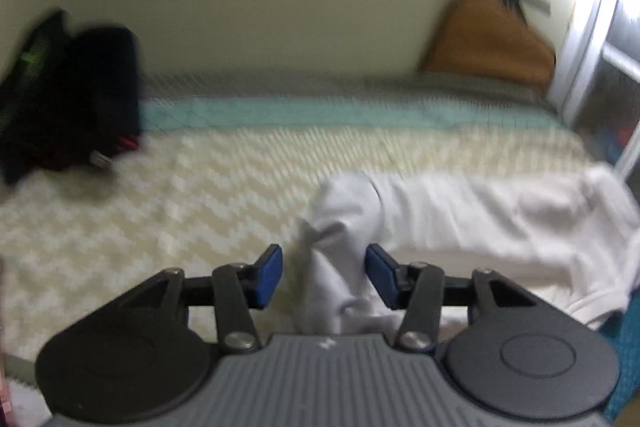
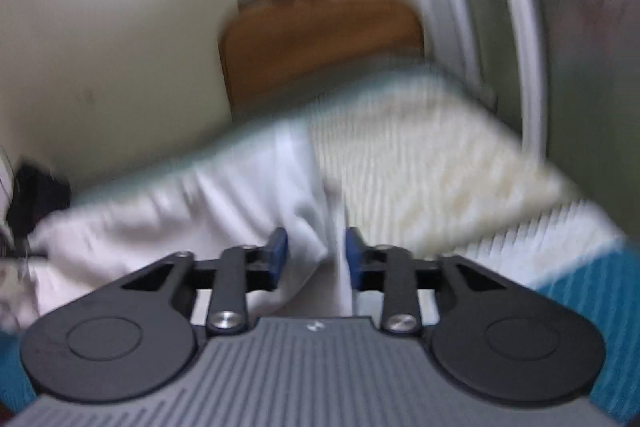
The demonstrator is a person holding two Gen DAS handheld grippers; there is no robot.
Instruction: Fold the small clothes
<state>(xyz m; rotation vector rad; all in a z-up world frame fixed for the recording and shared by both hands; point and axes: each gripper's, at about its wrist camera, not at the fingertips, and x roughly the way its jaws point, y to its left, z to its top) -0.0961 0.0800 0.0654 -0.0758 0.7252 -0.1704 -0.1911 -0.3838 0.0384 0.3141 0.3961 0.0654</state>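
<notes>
A white garment (image 1: 480,219) lies stretched across the cream patterned bed cover (image 1: 180,195), its left end bunched into a raised fold. My left gripper (image 1: 325,275) stands open around that fold, and there is a gap between the cloth and the left blue pad (image 1: 269,277). In the right wrist view the same white garment (image 2: 200,211) runs to the left. My right gripper (image 2: 316,255) is open over its near edge, with a band of the cloth between the fingers. Both views are blurred.
A black bag (image 1: 80,95) sits on the bed at the far left by the wall. A brown headboard (image 2: 320,47) stands at the far end, with a white metal frame (image 2: 528,67) to the right. Teal fabric (image 2: 580,291) lies at the near right edge.
</notes>
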